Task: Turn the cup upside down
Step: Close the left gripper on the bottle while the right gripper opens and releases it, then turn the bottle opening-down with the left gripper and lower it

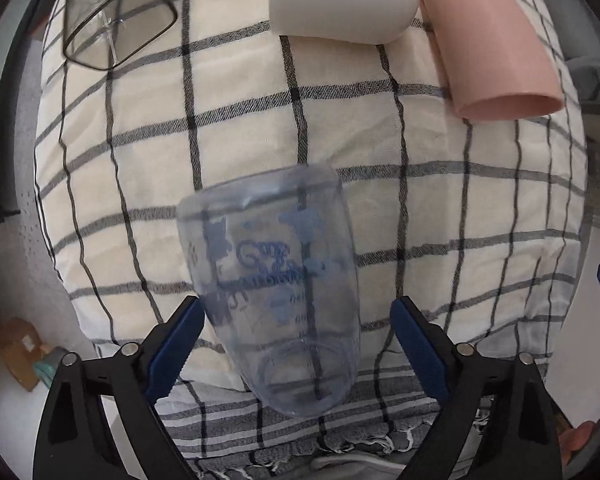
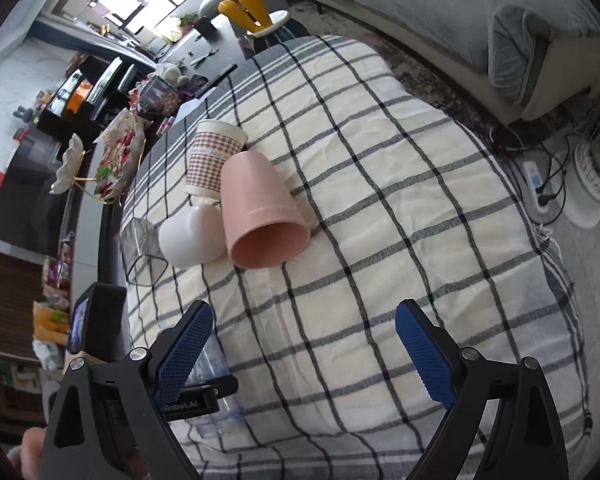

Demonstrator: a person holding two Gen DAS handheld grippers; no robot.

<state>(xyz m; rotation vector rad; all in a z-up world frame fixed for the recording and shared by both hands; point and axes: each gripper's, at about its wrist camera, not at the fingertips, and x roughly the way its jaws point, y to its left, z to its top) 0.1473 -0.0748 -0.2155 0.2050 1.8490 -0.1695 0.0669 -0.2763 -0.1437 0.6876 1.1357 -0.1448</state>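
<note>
A clear bluish plastic cup with blue print stands upside down on the checked cloth, its flat base up. My left gripper is open, its blue pads on either side of the cup and apart from it. In the right wrist view the same cup shows partly behind the left gripper's body. My right gripper is open and empty above the cloth.
A pink cup lies on its side, mouth toward me, also in the left wrist view. A white cup, a checked paper cup and a clear glass lie beside it. The checked cloth covers a round table; a grey sofa is behind it.
</note>
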